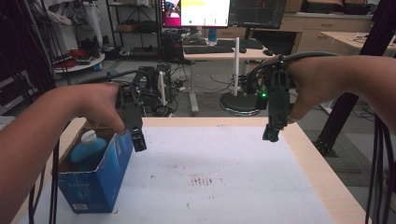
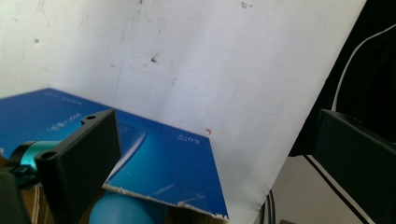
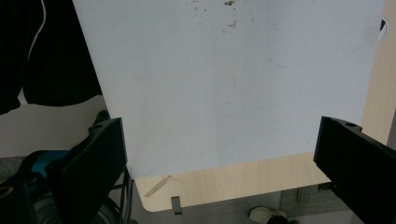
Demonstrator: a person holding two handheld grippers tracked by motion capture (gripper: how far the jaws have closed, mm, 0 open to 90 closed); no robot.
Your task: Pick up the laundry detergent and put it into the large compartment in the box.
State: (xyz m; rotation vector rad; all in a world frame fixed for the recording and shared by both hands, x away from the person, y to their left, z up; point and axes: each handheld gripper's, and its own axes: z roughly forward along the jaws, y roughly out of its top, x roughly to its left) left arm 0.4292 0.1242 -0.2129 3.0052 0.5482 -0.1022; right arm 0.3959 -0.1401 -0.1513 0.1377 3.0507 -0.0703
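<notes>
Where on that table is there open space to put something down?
The white mat is bare from the blue box across to the right wooden edge, apart from small stains mid-table. The left side is crowded: the box holds a teal bottle, with the left tongs above.

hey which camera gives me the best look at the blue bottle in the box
The high view: the blue bottle lies inside the open blue box, its white cap and body visible from above. The left gripper view catches just a sliver of the bottle under the box's flap, cut off by the frame.
</notes>
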